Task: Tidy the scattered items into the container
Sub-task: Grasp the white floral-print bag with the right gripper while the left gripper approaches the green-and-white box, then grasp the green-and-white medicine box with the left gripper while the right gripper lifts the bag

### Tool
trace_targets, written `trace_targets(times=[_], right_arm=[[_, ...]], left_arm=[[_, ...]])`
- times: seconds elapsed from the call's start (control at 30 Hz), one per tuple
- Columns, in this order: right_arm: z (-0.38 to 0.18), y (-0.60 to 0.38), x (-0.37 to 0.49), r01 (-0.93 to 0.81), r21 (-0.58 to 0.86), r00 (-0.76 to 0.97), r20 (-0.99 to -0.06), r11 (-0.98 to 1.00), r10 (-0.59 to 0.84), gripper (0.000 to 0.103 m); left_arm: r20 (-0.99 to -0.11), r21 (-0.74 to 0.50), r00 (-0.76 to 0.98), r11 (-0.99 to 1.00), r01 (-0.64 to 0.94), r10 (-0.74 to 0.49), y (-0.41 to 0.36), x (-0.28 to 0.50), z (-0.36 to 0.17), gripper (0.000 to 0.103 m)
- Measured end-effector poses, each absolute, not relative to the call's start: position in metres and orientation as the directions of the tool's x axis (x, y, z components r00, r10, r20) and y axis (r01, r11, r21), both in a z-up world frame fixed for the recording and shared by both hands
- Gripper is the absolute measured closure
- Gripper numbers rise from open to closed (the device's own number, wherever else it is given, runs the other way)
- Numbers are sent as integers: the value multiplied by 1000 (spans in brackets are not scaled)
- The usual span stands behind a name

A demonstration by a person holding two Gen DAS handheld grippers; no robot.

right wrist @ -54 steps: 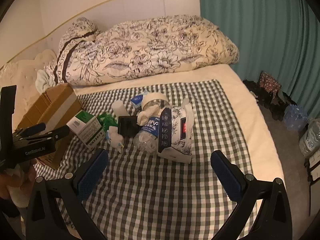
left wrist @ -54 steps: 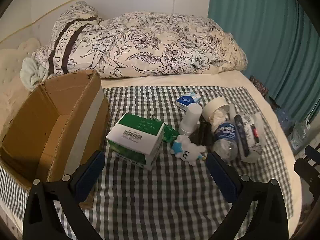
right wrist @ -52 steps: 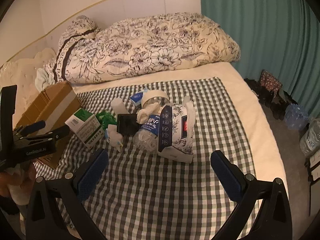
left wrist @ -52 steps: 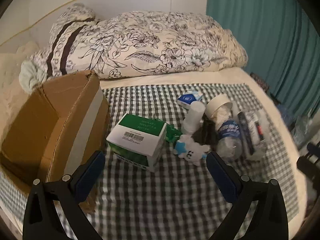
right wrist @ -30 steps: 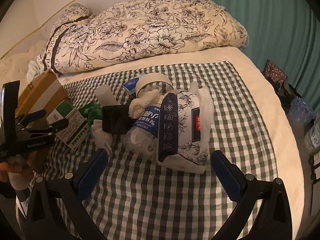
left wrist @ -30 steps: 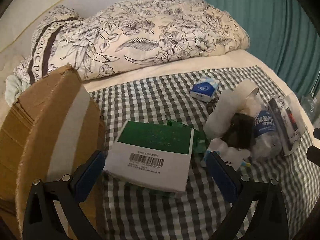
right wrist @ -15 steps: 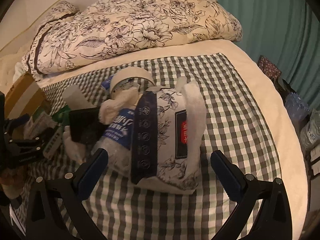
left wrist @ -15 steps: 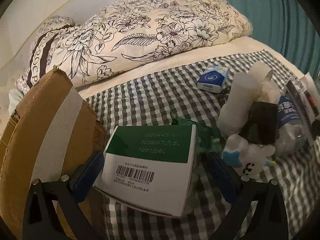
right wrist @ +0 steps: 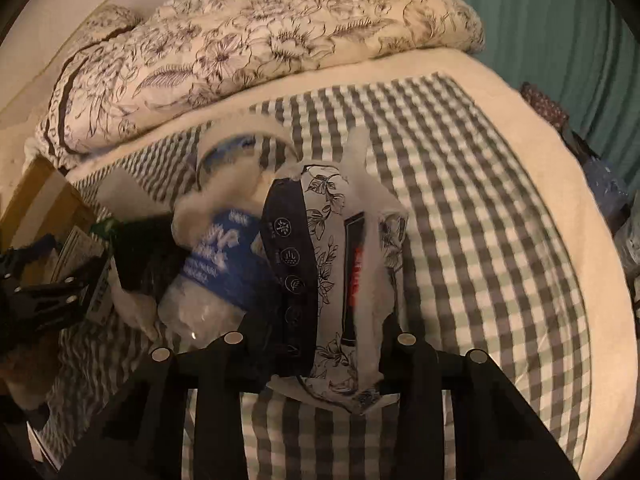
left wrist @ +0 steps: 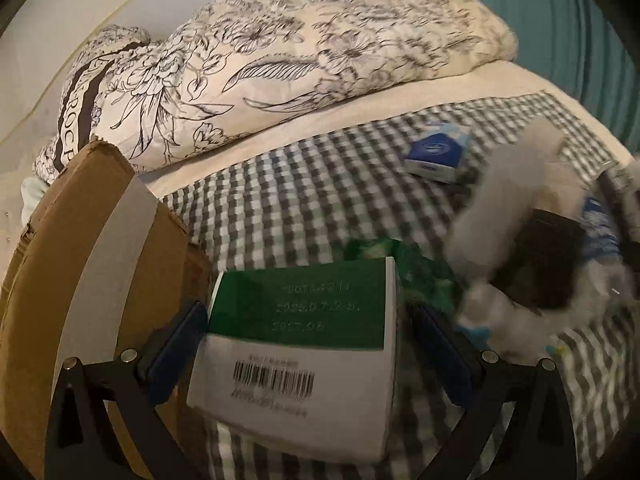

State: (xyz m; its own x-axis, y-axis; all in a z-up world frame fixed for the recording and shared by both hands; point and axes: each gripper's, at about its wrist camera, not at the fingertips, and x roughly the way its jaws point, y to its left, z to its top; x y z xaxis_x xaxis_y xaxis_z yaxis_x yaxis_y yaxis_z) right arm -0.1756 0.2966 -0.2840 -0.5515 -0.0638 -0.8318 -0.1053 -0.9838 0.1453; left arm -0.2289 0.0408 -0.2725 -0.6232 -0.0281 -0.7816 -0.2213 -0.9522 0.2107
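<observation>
My left gripper has a pad on each side of the green and white box, which lies on the checked cloth beside the cardboard box. The left pad touches the box; a thin gap shows at the right pad. My right gripper is shut on the floral tissue pack. A crushed water bottle lies against the pack's left side. The left gripper and green box also show at the left edge of the right wrist view.
A blue tissue packet, a white bottle, a black object, a green wrapper and a white plush toy lie on the cloth. A tape roll lies behind the water bottle. A floral duvet is behind.
Both grippers moved forward and down. The left one now straddles the green and white box. The right one has closed on the floral tissue pack.
</observation>
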Motion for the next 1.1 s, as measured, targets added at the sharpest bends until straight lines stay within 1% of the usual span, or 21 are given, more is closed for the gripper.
trace_targets(times=[0.07,0.13,0.27,0.33,0.4,0.5,0.57,0.6,0.63,0.73,0.8,0.9,1.1], right_arm=[[-284,298,-171,-106,156,-554,-829,-982,-71,78],[-280,299,-164,-106,164,-559,-825,-981,-78,80],[-269,303,-152,-109,165,-567,-820,-980,-75,81],[-262,306,-147,-113,167,-574,-815,-979,-73,81],[-255,309,-143,-116,168,-582,-810,-979,-70,81],[-248,306,-141,-113,172,-591,-803,-978,-73,81],[-245,301,-142,-104,172,-595,-800,-980,-77,81],[-244,298,-143,-97,171,-595,-799,-980,-81,81],[-243,296,-144,-91,171,-596,-799,-981,-84,81],[-242,286,-145,-68,170,-596,-797,-983,-97,81],[-242,282,-146,-57,165,-593,-799,-985,-99,81],[-241,280,-146,-50,162,-594,-798,-986,-101,81],[-242,278,-148,-46,161,-590,-801,-986,-104,81]], left_arm=[[-787,165,-617,-951,-262,34,47,-213,-267,0],[-785,128,-613,-944,-304,91,58,-193,-262,0],[-758,103,-642,-952,-287,112,64,-174,-254,0],[-727,101,-683,-972,-213,74,54,-175,-244,0],[-716,85,-696,-983,-164,55,43,-181,-237,0],[-728,73,-685,-990,-124,32,29,-192,-238,0],[-730,93,-683,-994,-63,-25,24,-196,-241,0],[-746,100,-662,-995,-9,-69,20,-199,-246,0],[-760,92,-644,-995,25,-87,18,-202,-250,0],[-769,25,-636,-997,72,-66,11,-207,-252,0],[-754,20,-654,-998,66,-59,11,-214,-255,0],[-766,-19,-643,-1000,22,1,6,-231,-262,0],[-767,-11,-639,-998,-58,45,12,-251,-270,0]])
